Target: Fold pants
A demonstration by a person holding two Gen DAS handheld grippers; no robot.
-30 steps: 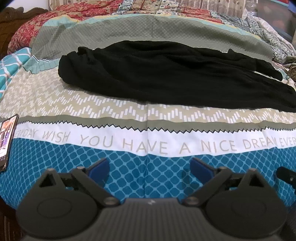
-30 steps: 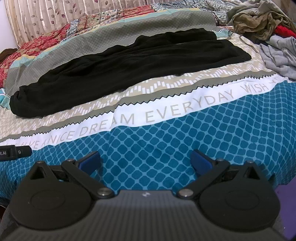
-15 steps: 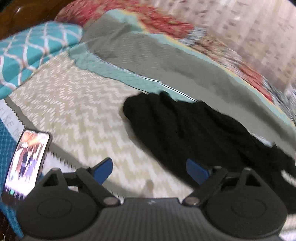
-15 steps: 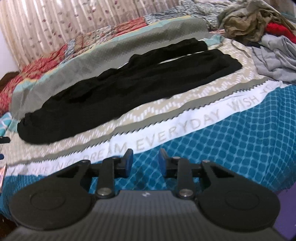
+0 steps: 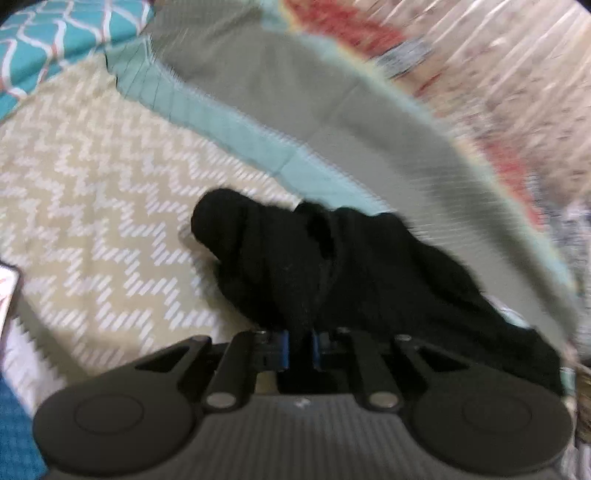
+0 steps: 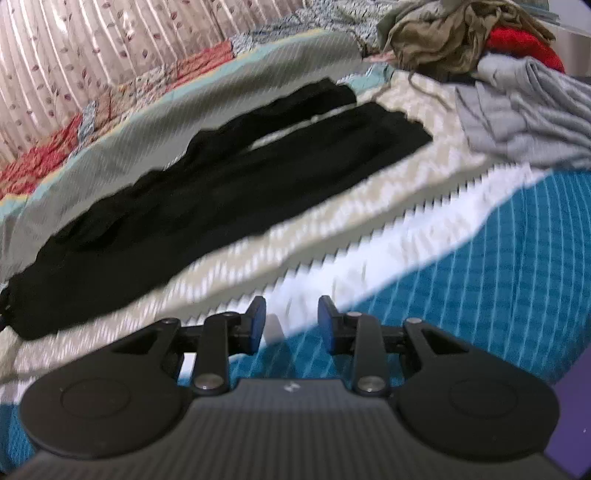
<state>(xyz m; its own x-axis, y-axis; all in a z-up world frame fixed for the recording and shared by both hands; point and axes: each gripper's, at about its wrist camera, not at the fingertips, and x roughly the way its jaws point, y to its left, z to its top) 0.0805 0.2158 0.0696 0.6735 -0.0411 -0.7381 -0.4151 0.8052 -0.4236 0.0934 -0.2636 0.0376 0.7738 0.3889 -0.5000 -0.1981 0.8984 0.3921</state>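
Gripping waist end of black fabric pants point(image 5: 369, 273) at frame centre, left gripper point(image 5: 299, 349) clenched on cloth; right gripper point(image 6: 291, 321) part-open, empty, over bed point(image 6: 480, 258). Advice: lift evenly, keep legs aligned.

1. Right gripper point(image 6: 291, 319) at 6 o'clock, its blue pads point(image 6: 256, 320) apart, nothing between them.
2. Black pants point(image 6: 236, 177) lie stretched from 9 o'clock toward 1 o'clock on the bedspread point(image 6: 498, 266).
3. Grey cloth point(image 6: 524, 122) at 2 o'clock.
4. Olive and red clothes pile point(image 6: 461, 33) at 1 o'clock.
5. Curtain point(image 6: 92, 55) at 11 o'clock.
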